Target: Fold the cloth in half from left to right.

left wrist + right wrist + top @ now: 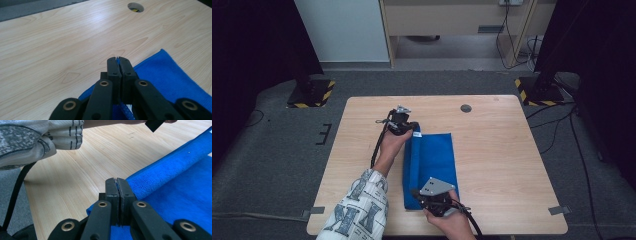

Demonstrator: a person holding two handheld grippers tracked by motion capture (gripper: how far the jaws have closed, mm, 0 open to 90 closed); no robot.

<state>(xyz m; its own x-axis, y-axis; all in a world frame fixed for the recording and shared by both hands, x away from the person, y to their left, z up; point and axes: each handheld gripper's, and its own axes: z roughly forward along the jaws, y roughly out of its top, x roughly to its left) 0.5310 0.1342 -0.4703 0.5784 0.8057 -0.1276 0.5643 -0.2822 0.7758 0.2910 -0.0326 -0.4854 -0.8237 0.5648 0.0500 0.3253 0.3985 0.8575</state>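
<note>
A blue cloth (434, 155) lies on the wooden table (502, 145), folded lengthwise, with a rolled fold along its left side. My left gripper (411, 129) is at the cloth's far left corner. In the left gripper view its jaws (118, 60) are pressed together with a sliver of blue cloth (170, 75) pinched between them. My right gripper (415, 193) is at the near left corner. In the right gripper view it (116, 181) is shut the same way on the cloth's (180, 195) edge.
A round cable hole (466, 108) is set in the table near its far edge, also seen in the left gripper view (135, 7). A patterned sleeve (30, 135) and a black cable (15, 192) lie left of the cloth. Bare wood surrounds the cloth.
</note>
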